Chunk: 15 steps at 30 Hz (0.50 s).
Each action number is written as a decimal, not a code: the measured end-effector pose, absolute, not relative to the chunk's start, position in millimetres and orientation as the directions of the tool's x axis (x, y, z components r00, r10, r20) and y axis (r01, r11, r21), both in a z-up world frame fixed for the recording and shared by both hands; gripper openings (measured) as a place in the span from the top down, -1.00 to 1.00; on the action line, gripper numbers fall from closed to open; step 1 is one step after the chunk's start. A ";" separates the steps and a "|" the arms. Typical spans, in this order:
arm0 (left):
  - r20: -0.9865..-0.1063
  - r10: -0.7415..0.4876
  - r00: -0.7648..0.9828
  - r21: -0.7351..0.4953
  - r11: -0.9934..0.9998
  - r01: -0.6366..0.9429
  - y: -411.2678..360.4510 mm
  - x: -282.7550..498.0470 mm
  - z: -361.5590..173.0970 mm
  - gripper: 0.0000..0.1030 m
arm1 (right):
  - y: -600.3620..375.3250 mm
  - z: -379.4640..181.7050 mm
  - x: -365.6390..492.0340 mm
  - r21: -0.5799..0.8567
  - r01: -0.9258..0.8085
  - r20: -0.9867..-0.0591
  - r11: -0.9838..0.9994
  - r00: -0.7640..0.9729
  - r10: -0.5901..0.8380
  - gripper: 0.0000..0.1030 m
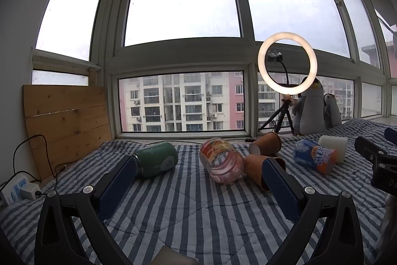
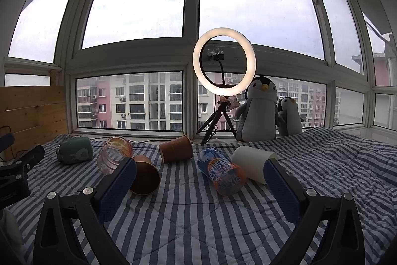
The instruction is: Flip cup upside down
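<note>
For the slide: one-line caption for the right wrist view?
Open right tool above striped quilt; six cups lie on their sides, none grasped.

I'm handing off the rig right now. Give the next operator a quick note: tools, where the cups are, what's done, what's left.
Left tool: open, empty, above the striped quilt.
Right tool: open, empty.
Six cups lie on their sides: green cup, clear pink cup, two brown paper cups, blue-orange cup, white cup.
Done: none stands upside down.
Left: grip each and set it rim-down.
</note>
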<state>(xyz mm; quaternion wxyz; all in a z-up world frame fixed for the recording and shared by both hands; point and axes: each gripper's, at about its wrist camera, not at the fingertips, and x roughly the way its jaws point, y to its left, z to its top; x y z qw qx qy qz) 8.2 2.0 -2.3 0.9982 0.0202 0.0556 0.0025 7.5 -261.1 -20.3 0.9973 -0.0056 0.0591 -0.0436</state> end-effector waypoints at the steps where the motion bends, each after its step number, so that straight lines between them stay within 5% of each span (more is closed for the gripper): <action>1: -0.111 0.007 0.994 0.041 0.999 -0.002 2.2 8.3 -2.3 -0.99 | -261.0 -20.6 7.7 -0.016 0.086 -0.117 0.996 0.989 -0.088 -0.96; 15: -0.109 0.007 0.994 0.040 0.999 -0.003 3.1 7.5 -3.6 -0.99 | -262.1 -19.7 7.1 -0.013 0.086 -0.119 0.996 0.989 -0.087 -0.96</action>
